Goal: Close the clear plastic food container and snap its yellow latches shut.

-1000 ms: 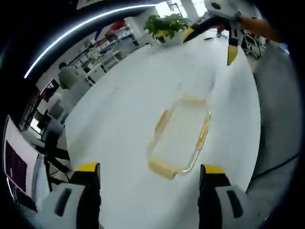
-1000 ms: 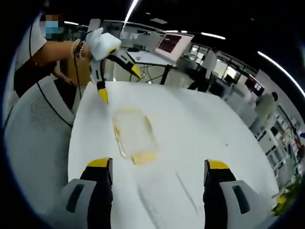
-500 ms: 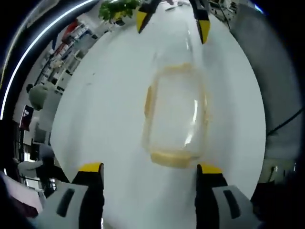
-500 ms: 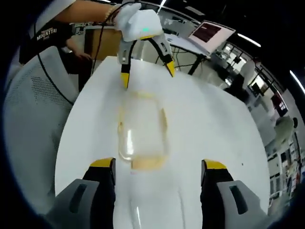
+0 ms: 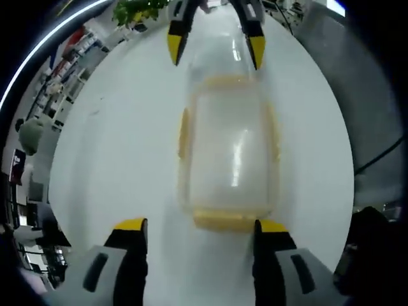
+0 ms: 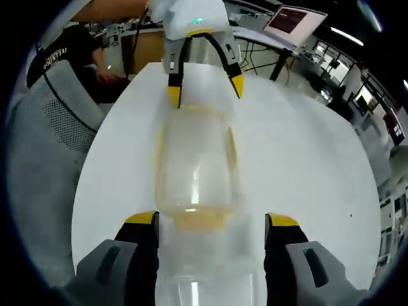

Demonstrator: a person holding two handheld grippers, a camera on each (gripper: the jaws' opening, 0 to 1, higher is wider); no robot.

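- The clear container (image 5: 228, 150) with yellow latches (image 5: 224, 220) lies lengthwise on the white tabletop (image 5: 115, 146), between the two tongs.
- Left tongs (image 5: 199, 226) spread wide at its near end.
- Right tongs (image 6: 211, 220) likewise spread, at the opposite end.
- A potted plant (image 5: 135, 11) stands far left.

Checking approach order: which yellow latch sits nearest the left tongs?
The short-end latch, lying just ahead between the open left tongs; the opposite end latch sits by the right tongs.
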